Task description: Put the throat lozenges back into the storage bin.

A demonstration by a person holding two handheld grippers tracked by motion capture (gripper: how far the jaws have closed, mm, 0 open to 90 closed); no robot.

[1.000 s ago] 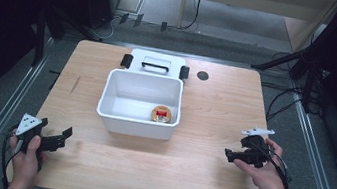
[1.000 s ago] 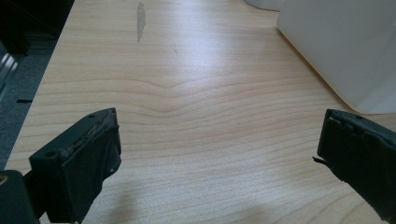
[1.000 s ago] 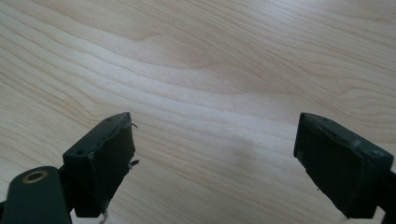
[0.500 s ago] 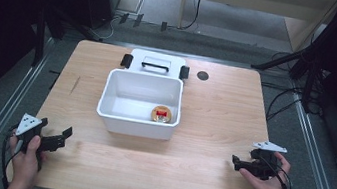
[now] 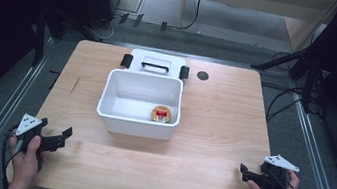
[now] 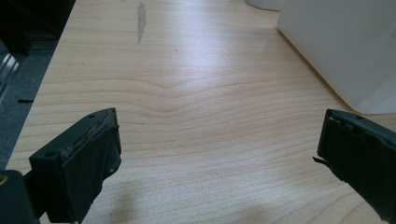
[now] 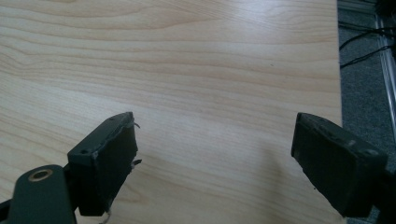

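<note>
On the pale wooden table (image 5: 211, 131) between dark floor edges, the left gripper (image 5: 65, 134) and right gripper (image 5: 243, 170) rest wide-jawed, empty, the right's jaws just narrowing.

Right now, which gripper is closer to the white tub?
The left. The left gripper sits just off the near left corner of the white tub, whose wall shows in its own view. The right gripper rests farther away by the table's near right edge.

Wooden table (image 5: 211, 131): 1 white bin (image 5: 117, 117), 1 lid (image 5: 157, 64).
</note>
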